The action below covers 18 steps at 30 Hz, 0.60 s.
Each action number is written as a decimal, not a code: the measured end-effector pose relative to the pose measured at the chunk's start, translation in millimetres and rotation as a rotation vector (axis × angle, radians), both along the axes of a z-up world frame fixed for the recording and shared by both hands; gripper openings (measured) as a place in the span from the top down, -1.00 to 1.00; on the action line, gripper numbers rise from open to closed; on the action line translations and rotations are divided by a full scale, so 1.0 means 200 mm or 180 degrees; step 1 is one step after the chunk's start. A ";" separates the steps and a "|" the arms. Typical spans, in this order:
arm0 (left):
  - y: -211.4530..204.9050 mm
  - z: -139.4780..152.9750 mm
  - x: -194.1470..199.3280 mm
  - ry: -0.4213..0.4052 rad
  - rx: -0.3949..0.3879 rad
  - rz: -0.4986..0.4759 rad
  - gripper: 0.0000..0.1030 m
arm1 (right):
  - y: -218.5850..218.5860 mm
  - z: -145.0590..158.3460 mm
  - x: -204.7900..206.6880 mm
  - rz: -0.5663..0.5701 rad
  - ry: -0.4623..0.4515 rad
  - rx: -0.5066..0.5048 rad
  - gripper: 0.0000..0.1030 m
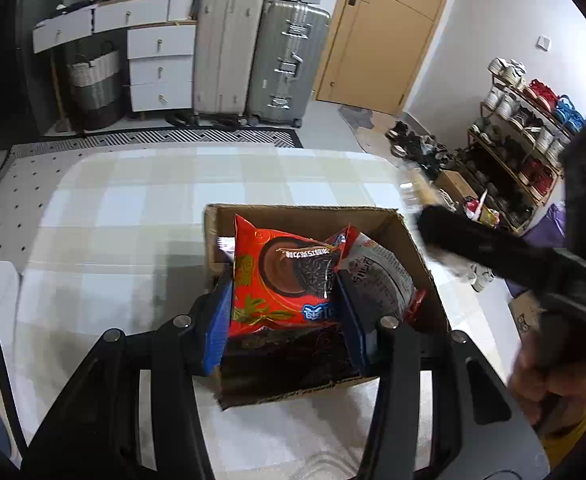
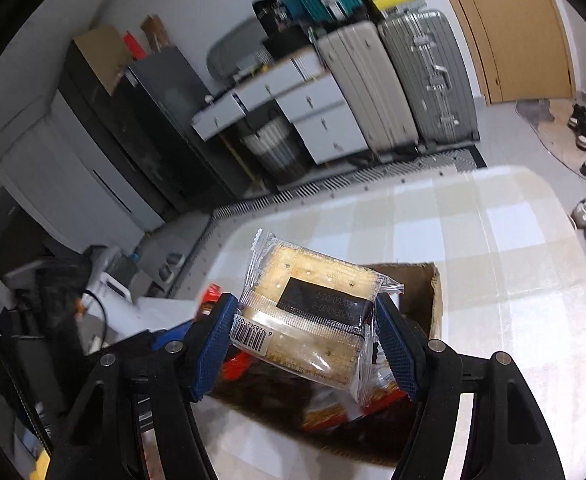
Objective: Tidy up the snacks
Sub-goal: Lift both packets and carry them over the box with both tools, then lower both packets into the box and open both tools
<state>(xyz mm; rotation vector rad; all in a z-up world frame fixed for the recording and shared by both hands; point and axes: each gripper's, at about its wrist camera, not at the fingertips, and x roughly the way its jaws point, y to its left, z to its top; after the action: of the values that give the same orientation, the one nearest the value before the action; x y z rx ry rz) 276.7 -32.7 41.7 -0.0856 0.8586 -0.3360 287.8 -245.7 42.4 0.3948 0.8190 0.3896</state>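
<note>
My left gripper [image 1: 283, 316] is shut on a red cookie packet [image 1: 281, 276], held over an open cardboard box [image 1: 413, 248] on the checked table. A second, grey-and-red packet [image 1: 377, 276] lies in the box beside it. My right gripper [image 2: 305, 340] is shut on a clear-wrapped cracker pack [image 2: 313, 312] with a barcode, held above the same cardboard box [image 2: 429, 292], where red packets [image 2: 333, 412] lie. In the left wrist view the right tool [image 1: 513, 256] appears blurred at the right, held by a hand [image 1: 557, 376].
The checked tablecloth [image 1: 133, 208] spreads left and behind the box. Beyond the table stand suitcases [image 1: 261, 64], white drawers [image 1: 161, 64], a woven basket [image 1: 93, 84] and a wooden door [image 1: 381, 32]. A shoe rack [image 1: 525, 140] stands at the right.
</note>
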 end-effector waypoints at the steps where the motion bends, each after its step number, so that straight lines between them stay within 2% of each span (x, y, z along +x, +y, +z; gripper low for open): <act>1: -0.01 -0.03 0.01 0.0012 0.0033 -0.0017 0.12 | 0.00 -0.03 0.03 0.0028 0.0063 0.0013 -0.35; 6: -0.07 -0.18 0.08 0.0067 0.0089 -0.0078 0.12 | 0.01 -0.14 0.13 0.0069 0.0245 0.0062 -0.35; 11: -0.09 -0.27 0.12 0.0140 0.0124 -0.0103 0.12 | 0.01 -0.25 0.17 0.0089 0.0474 -0.0024 -0.34; 14: -0.09 -0.31 0.13 0.0152 0.0175 -0.0136 0.12 | -0.01 -0.28 0.17 0.0090 0.0521 0.0067 -0.34; 18: -0.09 -0.35 0.13 0.0179 0.0182 -0.0127 0.12 | 0.00 -0.28 0.17 0.0106 0.0537 0.0007 -0.34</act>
<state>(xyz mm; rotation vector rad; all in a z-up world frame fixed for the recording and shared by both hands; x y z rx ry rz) 303.4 -50.0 -27.4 -0.0250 0.9260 -0.3477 322.0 -245.1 -13.9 0.4206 0.9905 0.3917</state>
